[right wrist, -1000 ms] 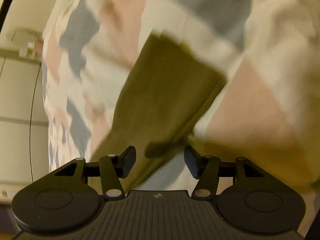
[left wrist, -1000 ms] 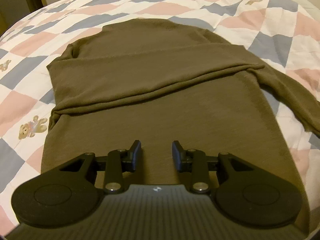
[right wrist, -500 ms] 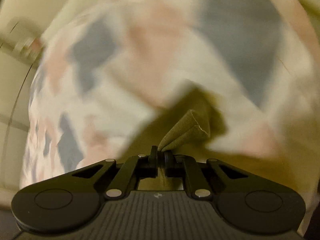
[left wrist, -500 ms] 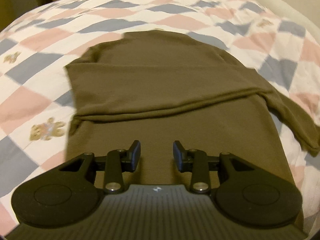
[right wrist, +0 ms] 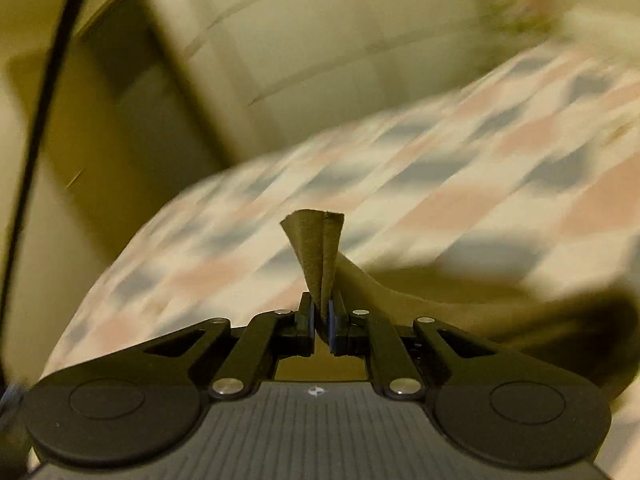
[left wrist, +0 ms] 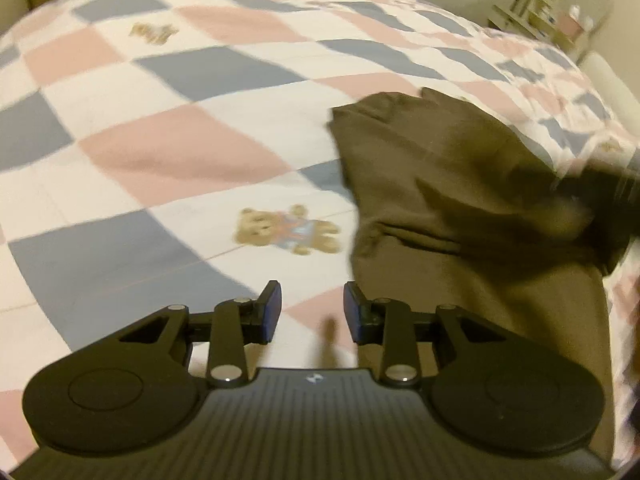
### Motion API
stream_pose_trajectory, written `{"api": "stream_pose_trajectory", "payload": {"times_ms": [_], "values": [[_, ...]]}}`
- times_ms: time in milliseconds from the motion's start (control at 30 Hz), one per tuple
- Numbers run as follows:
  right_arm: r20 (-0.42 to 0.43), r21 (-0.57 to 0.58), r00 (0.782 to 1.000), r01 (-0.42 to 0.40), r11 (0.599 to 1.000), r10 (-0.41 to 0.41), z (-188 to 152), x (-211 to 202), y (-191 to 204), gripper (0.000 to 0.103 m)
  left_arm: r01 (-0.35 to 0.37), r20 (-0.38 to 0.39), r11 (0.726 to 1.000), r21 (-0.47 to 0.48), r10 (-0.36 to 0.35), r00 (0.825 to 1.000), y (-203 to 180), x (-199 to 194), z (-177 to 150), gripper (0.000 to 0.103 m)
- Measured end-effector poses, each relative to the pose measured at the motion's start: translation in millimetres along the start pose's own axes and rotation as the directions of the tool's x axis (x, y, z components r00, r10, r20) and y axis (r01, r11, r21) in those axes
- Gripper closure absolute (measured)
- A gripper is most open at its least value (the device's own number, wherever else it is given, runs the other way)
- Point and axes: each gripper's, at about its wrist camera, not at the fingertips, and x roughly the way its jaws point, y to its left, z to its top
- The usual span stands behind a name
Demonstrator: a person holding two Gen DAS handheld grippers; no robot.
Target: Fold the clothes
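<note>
The sweater [left wrist: 460, 184] is spread on the bed [left wrist: 180, 152], ahead and to the right of the left tongs [left wrist: 312, 306], which are held wide and empty over the quilt. A pinch of its cloth [right wrist: 318, 256] is clamped in the right tongs [right wrist: 320, 316] and lifted clear of the bed.

No words, numbers or brand names can be read anywhere. The only mark is a small pale emblem, not letters, on the ribbed body of the left tool [left wrist: 312, 311] and the right tool [right wrist: 320, 317].
</note>
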Motion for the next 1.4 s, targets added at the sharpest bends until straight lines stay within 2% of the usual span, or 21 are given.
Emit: {"api": "stream_pose_trajectory", "payload": {"times_ms": [33, 100, 200, 300, 433, 567, 867, 967, 1033, 1167, 1200, 1267, 1300, 1367, 1400], "values": [[-0.065, -0.010, 0.998, -0.015, 1.000, 0.014, -16, 16, 9, 0.067, 0.014, -0.007, 1.000, -0.016, -0.014, 1.000, 7, 1, 1, 0.075], [-0.181, -0.034, 0.983, -0.019, 0.999, 0.012, -46, 42, 20, 0.051, 0.056, -0.018, 0.998, -0.041, -0.057, 0.998, 14, 4, 2, 0.075], [-0.303, -0.055, 0.953, 0.014, 0.998, -0.030, -86, 48, 23, 0.048, 0.119, -0.039, 0.990, -0.069, -0.122, 0.992, 14, 11, 5, 0.075], [-0.312, -0.040, 0.949, 0.037, 0.999, -0.048, -102, 30, 15, 0.026, 0.147, -0.059, 0.987, -0.063, -0.150, 0.987, 0, 20, 10, 0.075], [-0.313, -0.047, 0.944, 0.096, 0.994, -0.106, -109, 4, 7, 0.026, 0.157, -0.085, 0.987, -0.023, -0.159, 0.984, -26, 33, 15, 0.075], [-0.303, -0.014, 0.941, 0.156, 0.988, -0.153, -103, -1, -15, 0.026, 0.147, -0.098, 0.989, 0.010, -0.145, 0.984, -44, 41, 17, 0.075], [-0.265, 0.029, 0.951, 0.172, 0.985, -0.158, -97, -8, -42, 0.026, 0.123, -0.111, 0.992, 0.017, -0.121, 0.987, -64, 41, 17, 0.074], [-0.263, 0.034, 0.953, 0.167, 0.985, -0.152, -95, -12, -48, 0.026, 0.152, -0.117, 0.988, -0.042, -0.156, 0.981, -66, 42, 16, 0.069], [-0.261, 0.034, 0.953, 0.170, 0.985, -0.155, -94, -15, -53, 0.026, 0.179, -0.114, 0.977, -0.113, -0.191, 0.975, -65, 44, 15, 0.061], [-0.261, 0.047, 0.951, 0.187, 0.981, -0.168, -94, -23, -67, 0.026, 0.194, -0.093, 0.948, -0.252, -0.223, 0.970, -60, 57, 17, 0.056], [-0.261, 0.051, 0.950, 0.191, 0.980, -0.172, -95, -25, -70, 0.026, 0.197, -0.087, 0.938, -0.285, -0.229, 0.969, -58, 61, 17, 0.051], [-0.261, 0.059, 0.949, 0.199, 0.978, -0.178, -96, -29, -77, 0.026, 0.201, -0.075, 0.915, -0.350, -0.241, 0.968, -56, 68, 19, 0.050], [-0.260, 0.062, 0.949, 0.202, 0.977, -0.179, -96, -30, -81, 0.026, 0.205, -0.072, 0.900, -0.384, -0.250, 0.966, -55, 74, 20, 0.053], [-0.259, 0.067, 0.948, 0.207, 0.976, -0.183, -98, -33, -87, 0.026, 0.217, -0.077, 0.872, -0.439, -0.277, 0.958, -54, 86, 23, 0.086], [-0.256, 0.069, 0.949, 0.210, 0.975, -0.186, -98, -34, -89, 0.026, 0.230, -0.062, 0.884, -0.407, -0.278, 0.959, -60, 82, 26, 0.102]]}}
